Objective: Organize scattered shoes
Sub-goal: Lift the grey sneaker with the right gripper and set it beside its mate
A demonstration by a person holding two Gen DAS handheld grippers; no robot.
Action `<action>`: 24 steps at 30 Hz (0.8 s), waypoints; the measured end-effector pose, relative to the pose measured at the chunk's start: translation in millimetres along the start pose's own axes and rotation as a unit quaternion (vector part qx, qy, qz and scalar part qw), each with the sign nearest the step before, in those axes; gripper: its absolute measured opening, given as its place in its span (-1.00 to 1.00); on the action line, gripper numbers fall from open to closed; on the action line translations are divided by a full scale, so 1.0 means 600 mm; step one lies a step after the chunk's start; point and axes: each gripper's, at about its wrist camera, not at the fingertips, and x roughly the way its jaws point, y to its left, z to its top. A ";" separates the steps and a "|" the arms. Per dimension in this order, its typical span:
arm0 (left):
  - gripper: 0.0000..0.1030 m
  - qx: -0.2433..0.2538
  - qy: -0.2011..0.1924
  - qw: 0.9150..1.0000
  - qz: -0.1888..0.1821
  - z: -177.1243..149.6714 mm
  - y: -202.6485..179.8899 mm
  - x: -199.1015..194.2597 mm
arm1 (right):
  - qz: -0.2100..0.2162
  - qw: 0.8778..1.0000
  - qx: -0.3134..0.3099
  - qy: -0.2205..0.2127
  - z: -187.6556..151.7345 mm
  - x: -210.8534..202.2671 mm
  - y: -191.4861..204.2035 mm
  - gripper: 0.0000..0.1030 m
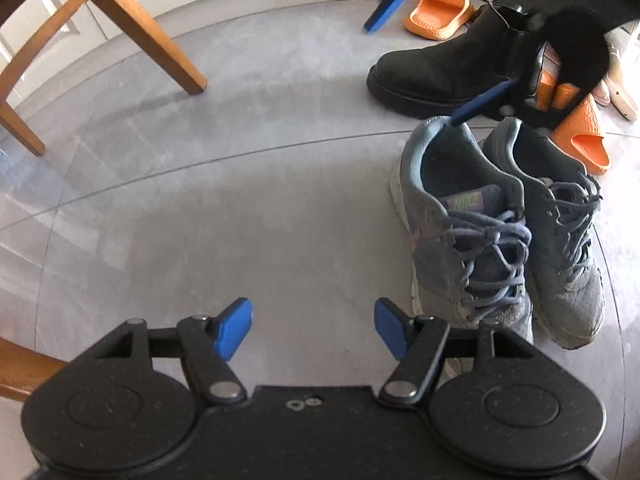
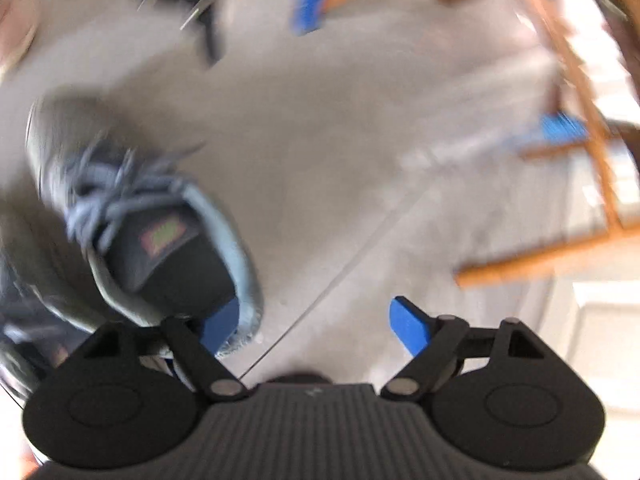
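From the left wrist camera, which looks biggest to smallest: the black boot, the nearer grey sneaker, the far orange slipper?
1. Nearer grey sneaker, though it lies closest to the camera.
2. Black boot.
3. Far orange slipper.

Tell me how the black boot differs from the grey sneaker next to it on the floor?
The black boot is plain, with no laces and a thick dark sole; the grey sneaker has blue-grey laces, a logo on its tongue and a pale sole. The boot lies across the left wrist view, toe to the left, while the sneaker points toward the camera. The boot stands farther away, the sneaker nearer, beside its twin. Both rest upright on the grey floor.
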 end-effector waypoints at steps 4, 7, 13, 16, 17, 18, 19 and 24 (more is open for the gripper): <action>0.32 0.014 0.001 1.000 0.005 0.001 -0.006 -0.001 | 0.016 0.980 0.190 -0.057 0.029 -0.014 -0.007 0.67; 0.32 0.026 0.009 0.999 0.017 -0.007 -0.008 0.003 | 0.010 0.974 0.219 -0.058 0.051 0.037 0.032 0.67; 0.32 0.026 0.017 0.999 0.022 -0.023 -0.010 0.003 | 0.069 0.970 0.233 0.014 0.044 0.145 0.059 0.67; 0.32 0.024 0.016 0.999 0.018 -0.023 -0.011 0.004 | 0.088 0.965 0.245 0.038 0.037 0.161 0.067 0.67; 0.32 0.024 0.015 0.999 0.016 -0.022 -0.012 0.003 | 0.088 0.964 0.248 0.040 0.034 0.159 0.069 0.67; 0.32 0.025 0.014 0.999 0.016 -0.022 -0.013 0.003 | 0.089 0.964 0.246 0.043 0.033 0.158 0.071 0.67; 0.32 0.026 0.013 0.999 0.016 -0.021 -0.013 0.002 | 0.091 0.965 0.243 0.047 0.032 0.156 0.073 0.67; 0.32 0.026 0.009 0.999 0.021 -0.017 -0.022 -0.009 | 0.096 0.967 0.230 0.061 0.029 0.155 0.090 0.67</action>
